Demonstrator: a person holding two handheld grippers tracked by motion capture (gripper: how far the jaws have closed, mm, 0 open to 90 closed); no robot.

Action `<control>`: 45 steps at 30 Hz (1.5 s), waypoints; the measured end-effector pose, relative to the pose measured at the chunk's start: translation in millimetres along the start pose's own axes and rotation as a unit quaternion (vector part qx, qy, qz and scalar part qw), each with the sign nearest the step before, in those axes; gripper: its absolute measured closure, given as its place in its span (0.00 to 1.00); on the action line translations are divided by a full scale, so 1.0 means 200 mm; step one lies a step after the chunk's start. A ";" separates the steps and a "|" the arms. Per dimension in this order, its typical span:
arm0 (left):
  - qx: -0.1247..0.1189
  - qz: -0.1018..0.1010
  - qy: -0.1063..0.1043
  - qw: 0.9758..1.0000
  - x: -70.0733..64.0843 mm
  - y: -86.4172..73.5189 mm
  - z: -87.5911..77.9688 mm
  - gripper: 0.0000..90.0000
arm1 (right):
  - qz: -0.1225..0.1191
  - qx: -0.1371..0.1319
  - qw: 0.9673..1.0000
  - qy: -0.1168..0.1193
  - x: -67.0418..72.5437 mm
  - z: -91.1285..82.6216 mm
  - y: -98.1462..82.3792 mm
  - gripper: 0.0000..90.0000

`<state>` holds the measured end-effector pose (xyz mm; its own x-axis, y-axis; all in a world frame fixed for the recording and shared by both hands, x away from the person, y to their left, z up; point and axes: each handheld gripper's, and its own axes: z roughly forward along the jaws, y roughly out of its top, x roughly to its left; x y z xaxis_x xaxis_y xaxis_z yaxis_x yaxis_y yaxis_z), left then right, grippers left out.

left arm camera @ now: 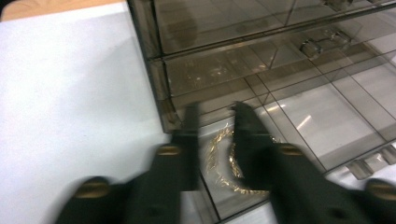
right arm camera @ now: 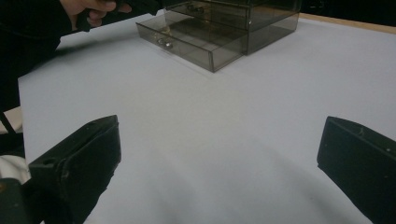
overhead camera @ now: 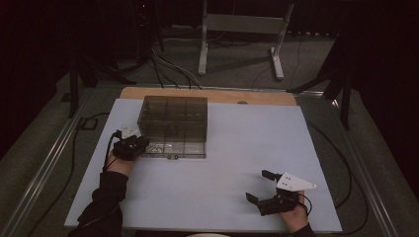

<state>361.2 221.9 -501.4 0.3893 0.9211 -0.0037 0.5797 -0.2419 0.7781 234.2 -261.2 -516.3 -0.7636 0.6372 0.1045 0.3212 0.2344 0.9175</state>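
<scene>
Presently, notes from the bench [overhead camera: 207, 197]:

Left gripper [left arm camera: 215, 111]: poised over the front-left cell of the pulled-out drawer [left arm camera: 327, 121]; jaws part-way apart, straddling the gold chain [left arm camera: 219, 161] without clamping it. Blur here; contact with the chain is probably not yet made.

Gold chain: lying loosely coiled on the drawer floor, in the corner cell nearest the organizer's left front edge.

Organizer [overhead camera: 173, 118]: smoky clear plastic box with divided compartments, standing on the far left part of the bench; its lowest drawer is drawn out toward the person.

Right gripper [overhead camera: 263, 186]: resting low at the near right of the bench, well apart from the organizer, jaws wide apart, holding nothing.

Done so far, by judgement: drawer already open, chain exposed, left gripper lined up over it.

Left to do, by judgement: close on the chain, lift it clear of the cell walls, carry it wherever it is wanted. Thin links may slip from the jaws.
</scene>
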 end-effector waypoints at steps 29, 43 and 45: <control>-0.018 -0.022 -0.075 0.997 -0.09 0.10 -0.14 0.14 | 0.000 0.000 1.000 -0.001 0.00 0.00 0.00 0.00; -0.012 0.003 -0.127 0.992 -0.16 0.11 -0.14 0.02 | 0.002 0.003 1.000 0.000 0.00 0.01 0.00 0.00; -0.019 0.014 -0.141 0.990 -0.17 0.11 -0.14 0.02 | 0.001 0.003 1.000 0.000 0.00 0.01 0.00 0.00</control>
<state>340.9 194.0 -466.9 0.5916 0.7917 -0.1524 0.5412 -0.2499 0.8029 235.5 -260.5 -516.8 -0.7631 0.6374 0.1071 0.3262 0.2367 0.9152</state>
